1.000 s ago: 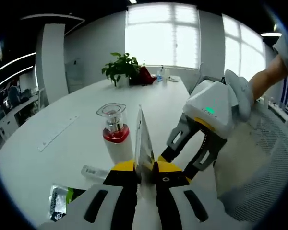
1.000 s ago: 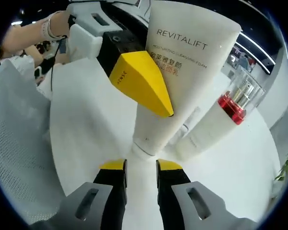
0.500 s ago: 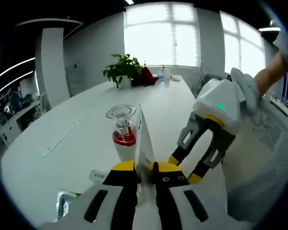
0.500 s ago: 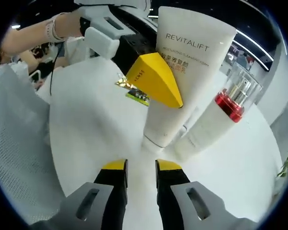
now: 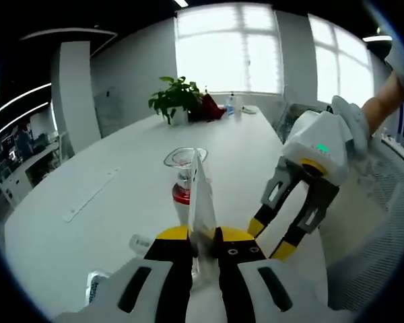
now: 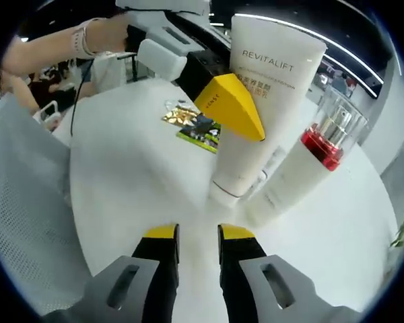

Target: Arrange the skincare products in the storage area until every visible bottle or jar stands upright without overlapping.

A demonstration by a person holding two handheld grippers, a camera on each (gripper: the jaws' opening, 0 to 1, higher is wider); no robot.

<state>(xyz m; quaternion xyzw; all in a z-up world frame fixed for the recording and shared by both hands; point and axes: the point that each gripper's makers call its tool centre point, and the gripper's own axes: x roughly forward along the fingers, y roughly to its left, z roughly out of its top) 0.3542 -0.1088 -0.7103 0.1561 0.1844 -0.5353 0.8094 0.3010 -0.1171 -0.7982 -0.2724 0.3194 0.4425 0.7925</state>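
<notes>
Left gripper was clamped on the flat crimped end of the white tube, holding it cap-down on the white table; in the right gripper view its yellow fingertip lay across the tube's face. Right gripper hung just short of the tube's cap with its jaws parted only a narrow gap and nothing between them.

Just beside the tube, on its far side from the left gripper, stood the pump bottle, white with a red collar and a clear cap; whether the two touched I could not tell. A green and gold sachet lay flat on the table behind the tube.

My worry was the release: the tube stood on a small cap with a wide top, so letting go with any tilt could tip it into the bottle and knock both over. A sideways pull by the jaws would do the same.

On the tube, "REVITALIFT" read clearly, with smaller lettering and red Chinese characters beneath, too small to make out.
</notes>
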